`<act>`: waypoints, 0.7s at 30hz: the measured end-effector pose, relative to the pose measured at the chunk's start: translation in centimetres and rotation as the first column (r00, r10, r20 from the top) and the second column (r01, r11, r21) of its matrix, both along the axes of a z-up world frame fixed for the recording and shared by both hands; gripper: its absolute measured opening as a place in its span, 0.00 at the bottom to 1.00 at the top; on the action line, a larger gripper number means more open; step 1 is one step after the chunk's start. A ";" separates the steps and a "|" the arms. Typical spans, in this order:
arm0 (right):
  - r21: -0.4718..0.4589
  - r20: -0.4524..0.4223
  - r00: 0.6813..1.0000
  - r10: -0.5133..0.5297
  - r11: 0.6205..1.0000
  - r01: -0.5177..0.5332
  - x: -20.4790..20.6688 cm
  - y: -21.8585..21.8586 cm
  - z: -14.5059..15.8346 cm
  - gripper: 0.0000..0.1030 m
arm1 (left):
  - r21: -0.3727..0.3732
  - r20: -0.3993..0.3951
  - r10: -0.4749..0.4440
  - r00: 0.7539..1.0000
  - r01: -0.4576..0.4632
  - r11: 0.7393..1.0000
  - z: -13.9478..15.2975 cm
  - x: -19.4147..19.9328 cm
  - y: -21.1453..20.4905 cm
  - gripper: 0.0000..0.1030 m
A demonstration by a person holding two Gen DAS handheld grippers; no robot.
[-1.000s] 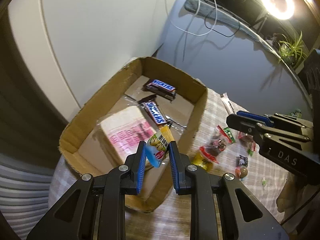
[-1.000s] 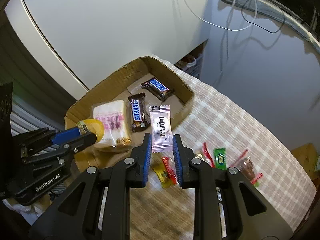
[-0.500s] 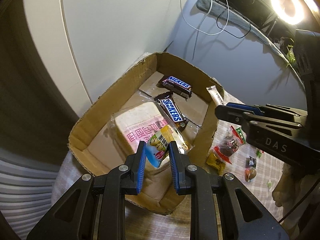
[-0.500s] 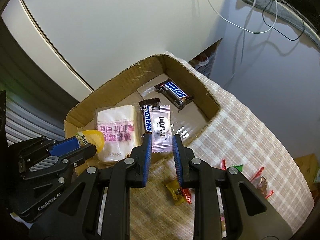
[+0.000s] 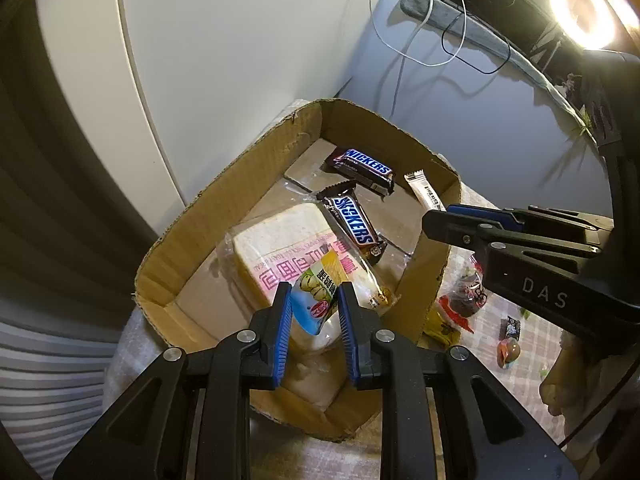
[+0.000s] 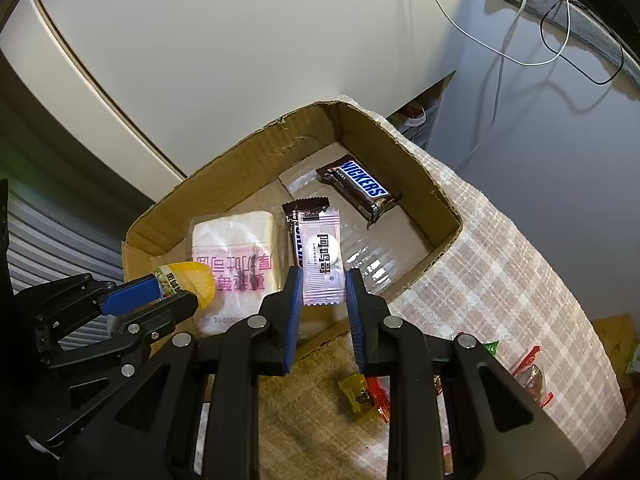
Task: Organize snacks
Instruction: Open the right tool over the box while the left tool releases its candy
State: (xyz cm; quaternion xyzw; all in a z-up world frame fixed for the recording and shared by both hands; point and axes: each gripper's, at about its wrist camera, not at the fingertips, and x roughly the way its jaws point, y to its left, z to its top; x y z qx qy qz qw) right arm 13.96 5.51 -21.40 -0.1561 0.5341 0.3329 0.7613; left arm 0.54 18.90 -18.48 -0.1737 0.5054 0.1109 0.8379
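Observation:
An open cardboard box [image 5: 224,200] [image 6: 240,148] holds a wrapped bread slice [image 5: 280,240] [image 6: 232,240] and two Snickers bars [image 5: 362,168] [image 5: 352,220] [image 6: 360,188]. My left gripper [image 5: 314,304] is shut on a yellow-and-blue snack packet [image 5: 318,292] and holds it above the bread; it also shows in the right wrist view [image 6: 188,280]. My right gripper [image 6: 322,280] is shut on a pale pink sachet [image 6: 322,256] over the box's near side. The sachet's tip shows in the left wrist view [image 5: 424,194].
Several small wrapped sweets lie on the checked tablecloth [image 6: 520,264] beside the box: a yellow one [image 6: 358,396], red ones [image 5: 460,308]. A white wall and cables stand behind the box. A ring light [image 5: 588,8] glows at the far right.
Both grippers have moved forward over the box with their packets still held. The box now fills more of both views.

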 end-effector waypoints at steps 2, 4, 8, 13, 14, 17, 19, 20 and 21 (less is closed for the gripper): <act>0.000 -0.003 1.000 0.002 1.000 -0.002 0.2 0.0 -0.1 0.22 | 0.004 -0.001 0.004 1.000 -0.004 1.000 0.0 0.0 0.0 0.21; 0.001 -0.005 1.000 0.003 1.000 -0.003 0.3 0.1 -0.1 0.22 | 0.008 -0.002 0.003 1.000 -0.003 1.000 0.0 0.1 0.0 0.21; 0.003 -0.007 1.000 0.004 1.000 -0.004 0.5 0.0 -0.2 0.29 | 0.015 -0.006 0.006 1.000 -0.006 1.000 0.1 0.1 0.0 0.26; 0.016 0.019 1.000 0.002 1.000 -0.002 0.4 -0.2 0.2 0.64 | 0.031 -0.009 -0.003 1.000 0.003 1.000 0.2 0.0 -0.3 0.50; 0.018 0.021 1.000 0.002 1.000 -0.003 0.4 -0.3 0.3 0.70 | 0.033 -0.010 -0.004 1.000 0.004 0.999 0.2 0.1 -0.3 0.51; 0.015 0.034 0.999 -0.003 1.000 0.003 0.3 -0.4 0.6 0.77 | 0.039 -0.013 -0.005 1.000 0.006 0.999 0.2 0.1 -0.5 0.54; 0.015 0.037 0.999 -0.007 1.000 0.006 0.2 -0.5 0.9 0.78 | 0.042 -0.013 -0.007 1.000 0.007 0.999 0.2 0.0 -0.7 0.54; 0.015 0.037 0.999 -0.008 1.000 0.007 0.2 -0.6 0.9 0.78 | 0.043 -0.013 -0.008 1.000 0.008 0.999 0.2 0.0 -0.7 0.54; 0.014 0.037 0.999 -0.010 1.000 0.009 0.1 -0.7 1.0 0.78 | 0.044 -0.014 -0.008 1.000 0.009 0.999 0.2 0.0 -0.8 0.54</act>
